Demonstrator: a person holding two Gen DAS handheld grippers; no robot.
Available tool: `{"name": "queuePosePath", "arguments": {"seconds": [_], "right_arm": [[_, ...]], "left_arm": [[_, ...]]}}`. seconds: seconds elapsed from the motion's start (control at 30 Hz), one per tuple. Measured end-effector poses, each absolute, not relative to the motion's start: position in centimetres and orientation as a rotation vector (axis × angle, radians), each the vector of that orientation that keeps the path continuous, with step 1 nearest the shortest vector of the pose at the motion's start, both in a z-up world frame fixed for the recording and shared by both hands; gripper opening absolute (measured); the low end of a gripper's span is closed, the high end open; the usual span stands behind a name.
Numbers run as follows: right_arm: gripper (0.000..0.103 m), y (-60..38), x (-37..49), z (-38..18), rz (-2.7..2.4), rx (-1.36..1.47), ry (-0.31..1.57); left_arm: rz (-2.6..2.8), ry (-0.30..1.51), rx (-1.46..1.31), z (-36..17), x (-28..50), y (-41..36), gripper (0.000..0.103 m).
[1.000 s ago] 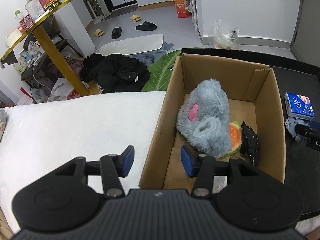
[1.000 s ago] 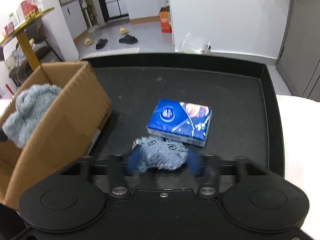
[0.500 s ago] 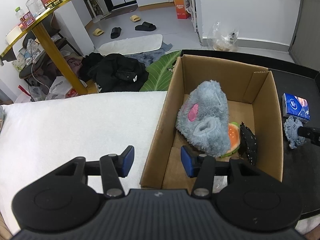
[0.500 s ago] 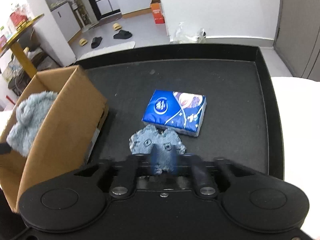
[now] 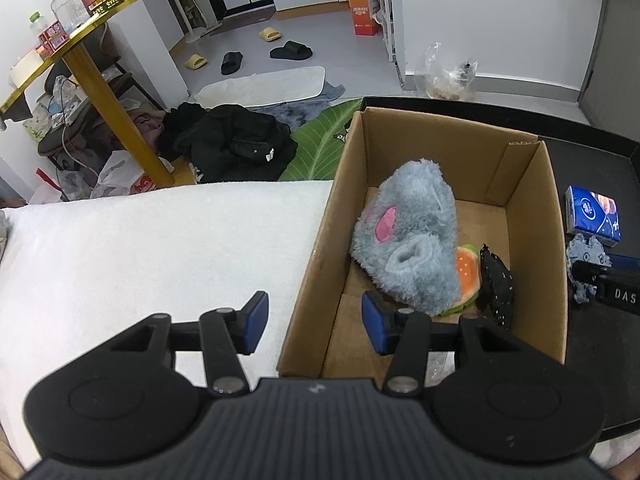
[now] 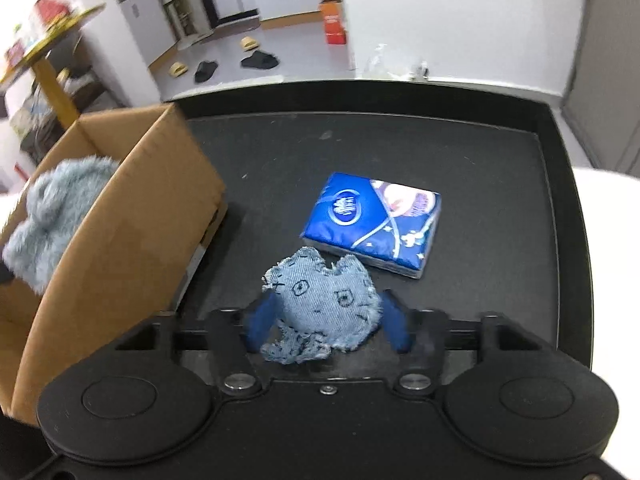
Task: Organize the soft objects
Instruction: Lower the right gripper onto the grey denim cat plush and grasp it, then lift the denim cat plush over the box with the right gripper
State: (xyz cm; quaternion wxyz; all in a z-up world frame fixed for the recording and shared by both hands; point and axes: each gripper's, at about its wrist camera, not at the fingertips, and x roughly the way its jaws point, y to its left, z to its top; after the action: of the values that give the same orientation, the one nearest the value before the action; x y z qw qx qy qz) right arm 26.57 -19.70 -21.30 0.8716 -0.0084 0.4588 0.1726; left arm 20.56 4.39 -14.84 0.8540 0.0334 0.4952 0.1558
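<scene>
A cardboard box [image 5: 316, 248] holds a fluffy grey plush [image 5: 408, 240], an orange-and-green burger toy [image 5: 468, 272] and a black spotted soft piece [image 5: 496, 284]. My left gripper [image 5: 312, 318] is open and empty, its fingers straddling the box's near left wall. My right gripper [image 6: 326, 316] is shut on a small denim soft toy [image 6: 324, 300], held just above the black tray [image 6: 560, 240] to the right of the box [image 6: 120, 220]. The denim toy also shows in the left wrist view [image 5: 584, 256]. A blue tissue pack [image 6: 372, 224] lies just beyond it.
A white towel surface [image 5: 152, 248] lies left of the box. Beyond the table edge are a gold-legged table [image 5: 112, 96], black clothes [image 5: 236, 144], a green leaf mat [image 5: 320, 140] and slippers [image 5: 288, 50] on the floor.
My right gripper has closed on the denim toy and lifted it slightly off the tray, back from the tissue pack. The left gripper has stayed put.
</scene>
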Motion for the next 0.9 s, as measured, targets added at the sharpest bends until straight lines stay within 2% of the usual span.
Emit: {"name": "queuePosePath", "arguments": {"seconds": [0.03, 0.2, 0.9], "right_arm": [[0.044, -19.7, 26.5, -21.2, 0.370, -0.019, 0.960], [0.039, -20.2, 26.3, -20.6, 0.362, 0.010, 0.982], [0.039, -20.0, 24.6, -13.5, 0.364, 0.070, 0.874]], "left_arm": [[0.331, 1.044, 0.072, -14.9, 20.6, 4.4, 0.050], [0.339, 1.052, 0.077, -14.9, 20.7, 4.3, 0.050], [0.235, 1.076, 0.012, -13.7, 20.1, 6.7, 0.050]]}}
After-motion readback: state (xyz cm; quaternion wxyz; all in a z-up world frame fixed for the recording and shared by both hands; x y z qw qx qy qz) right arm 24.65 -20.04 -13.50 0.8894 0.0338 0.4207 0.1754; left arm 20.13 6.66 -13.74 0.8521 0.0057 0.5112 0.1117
